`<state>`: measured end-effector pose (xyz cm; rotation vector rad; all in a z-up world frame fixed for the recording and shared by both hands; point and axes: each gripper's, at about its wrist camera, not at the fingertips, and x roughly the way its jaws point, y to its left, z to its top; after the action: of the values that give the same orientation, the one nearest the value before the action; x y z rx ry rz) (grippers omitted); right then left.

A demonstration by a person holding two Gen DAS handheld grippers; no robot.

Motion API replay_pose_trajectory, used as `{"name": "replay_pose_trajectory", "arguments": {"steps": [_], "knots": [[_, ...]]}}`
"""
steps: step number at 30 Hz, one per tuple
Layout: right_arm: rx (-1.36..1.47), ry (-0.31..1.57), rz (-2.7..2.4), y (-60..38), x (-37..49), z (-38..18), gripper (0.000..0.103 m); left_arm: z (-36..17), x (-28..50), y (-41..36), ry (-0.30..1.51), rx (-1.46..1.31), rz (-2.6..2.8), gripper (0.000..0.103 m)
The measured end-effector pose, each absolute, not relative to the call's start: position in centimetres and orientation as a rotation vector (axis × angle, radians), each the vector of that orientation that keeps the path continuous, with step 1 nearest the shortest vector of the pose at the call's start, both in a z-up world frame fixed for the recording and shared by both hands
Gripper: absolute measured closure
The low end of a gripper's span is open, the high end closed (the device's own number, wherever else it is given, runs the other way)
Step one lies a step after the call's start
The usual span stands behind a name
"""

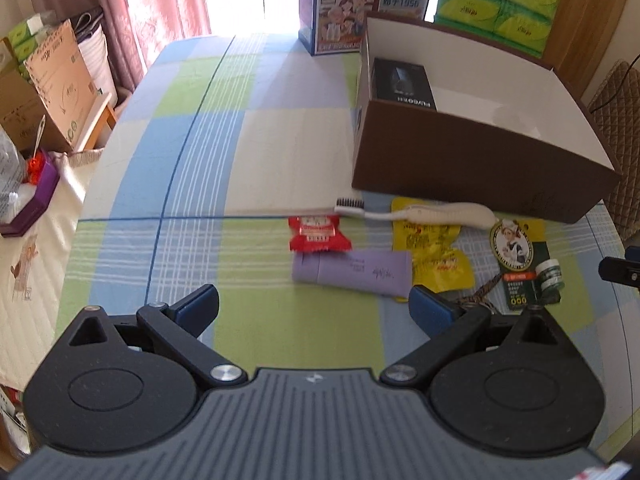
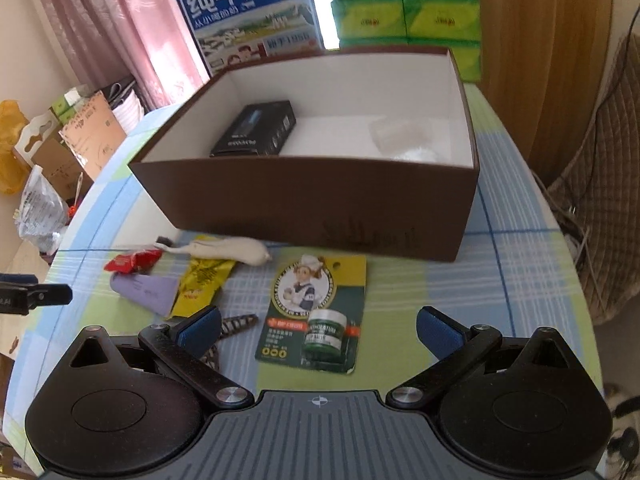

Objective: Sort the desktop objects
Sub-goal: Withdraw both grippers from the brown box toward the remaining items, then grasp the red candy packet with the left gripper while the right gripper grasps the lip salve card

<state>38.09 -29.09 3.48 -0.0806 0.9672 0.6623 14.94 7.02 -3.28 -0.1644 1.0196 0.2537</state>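
A brown box (image 1: 480, 160) (image 2: 312, 208) with a white inside stands on the checked tablecloth and holds a black carton (image 1: 402, 84) (image 2: 254, 130). In front of it lie a white toothbrush (image 1: 420, 213) (image 2: 224, 249), a red snack packet (image 1: 318, 234) (image 2: 134, 261), a purple pouch (image 1: 352, 272) (image 2: 146, 290), a yellow packet (image 1: 434, 256) (image 2: 204, 286) and a green balm card with a small jar (image 1: 524, 268) (image 2: 316, 312). My left gripper (image 1: 316, 308) hovers open just short of the purple pouch. My right gripper (image 2: 318, 330) is open above the balm card.
A blue milk carton (image 1: 368, 4) (image 2: 248, 12) and green tissue packs (image 1: 496, 4) (image 2: 404, 4) stand behind the box. A striped hair tie (image 2: 232, 328) lies by my right gripper's left finger. Cardboard boxes (image 1: 44, 92) and clutter sit beyond the table's left edge; a chair (image 2: 612, 200) stands at the right.
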Motion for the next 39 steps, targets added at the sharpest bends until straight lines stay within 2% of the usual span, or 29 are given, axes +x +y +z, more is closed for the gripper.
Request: {"name": "replay_pose_trajectory", "arguments": {"steps": [12, 13, 15, 19, 21, 26, 30, 39], "knots": [[-0.128, 1.018, 0.641, -27.5, 38.1, 0.1, 0.004, -5.0, 15.1, 7.5, 1.059, -0.181, 0.266, 0.003], [-0.141, 1.012, 0.635, -27.3, 38.0, -0.3, 0.006, -5.2, 15.2, 7.6, 1.061, -0.183, 0.266, 0.003], [-0.157, 1.015, 0.633, -26.9, 38.2, -1.0, 0.021, -5.4, 15.2, 7.7, 1.067, -0.186, 0.269, 0.003], [-0.169, 1.013, 0.606, -26.2, 38.8, -2.1, 0.034, -6.0, 15.4, 7.9, 1.079, -0.193, 0.277, 0.003], [-0.167, 1.017, 0.598, -26.0, 39.1, -2.5, 0.044, -6.2, 15.6, 8.1, 1.083, -0.193, 0.278, 0.003], [-0.168, 1.032, 0.579, -25.7, 39.7, -3.4, 0.054, -6.7, 16.1, 8.3, 1.09, -0.189, 0.273, 0.003], [-0.171, 1.031, 0.58, -26.0, 39.8, -4.0, 0.072, -7.2, 16.8, 8.4, 1.095, -0.18, 0.263, 0.003], [-0.178, 1.036, 0.495, -28.9, 40.7, -3.7, 0.072, -8.3, 19.5, 8.9, 1.101, -0.151, 0.23, 0.004]]}}
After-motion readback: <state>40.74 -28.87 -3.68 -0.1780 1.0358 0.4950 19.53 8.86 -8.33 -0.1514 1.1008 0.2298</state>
